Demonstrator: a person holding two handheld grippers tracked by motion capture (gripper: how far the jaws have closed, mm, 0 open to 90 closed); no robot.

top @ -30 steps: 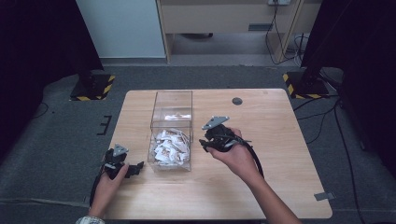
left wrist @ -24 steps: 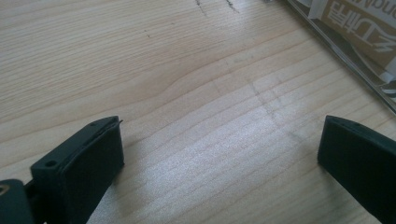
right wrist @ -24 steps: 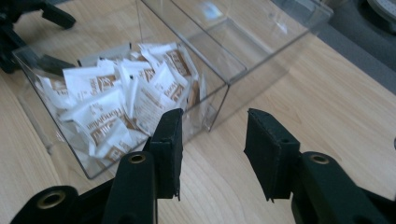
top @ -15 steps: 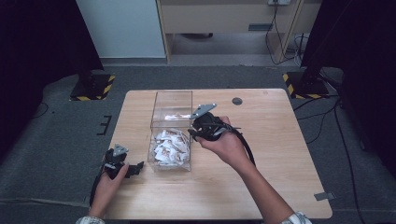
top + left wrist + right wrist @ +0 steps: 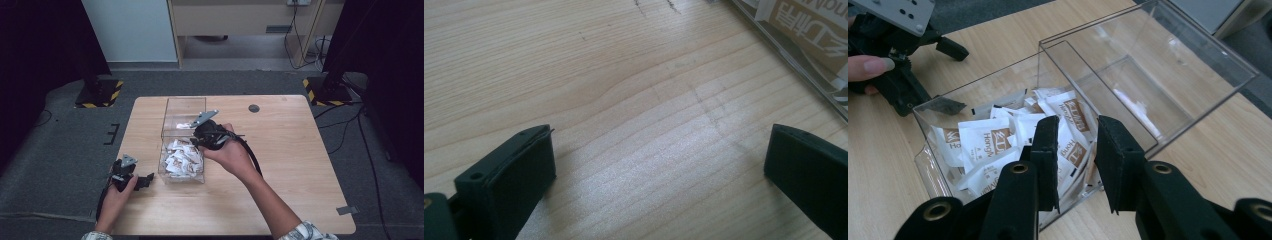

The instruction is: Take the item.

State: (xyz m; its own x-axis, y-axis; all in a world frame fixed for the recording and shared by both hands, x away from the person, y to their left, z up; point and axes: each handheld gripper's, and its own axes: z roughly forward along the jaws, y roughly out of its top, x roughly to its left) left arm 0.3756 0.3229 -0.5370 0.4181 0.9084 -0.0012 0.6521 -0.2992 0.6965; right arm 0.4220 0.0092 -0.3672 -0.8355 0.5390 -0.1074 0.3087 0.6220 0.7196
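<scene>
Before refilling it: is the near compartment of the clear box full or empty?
Partly full: white sachets lie in a loose heap in the clear box's near compartment.

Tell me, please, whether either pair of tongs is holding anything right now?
Nothing: the right tongs have been closing empty above the sachets, and the left tongs are open over the table.

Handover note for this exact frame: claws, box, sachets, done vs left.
Right claw: above the near compartment of the clear box, jaws narrowly apart and just been closing, nothing between them.
Left claw: resting on the table left of the box, jaws wide open, nothing held.
Sachets: white and brown, piled in the near compartment. The far compartment holds a few things, too unclear to name.
Done: no sachets lie on the table.
Left: probably lower the right claw onto a sachet, grip it and lift it out. Where it goes I cannot tell.
</scene>
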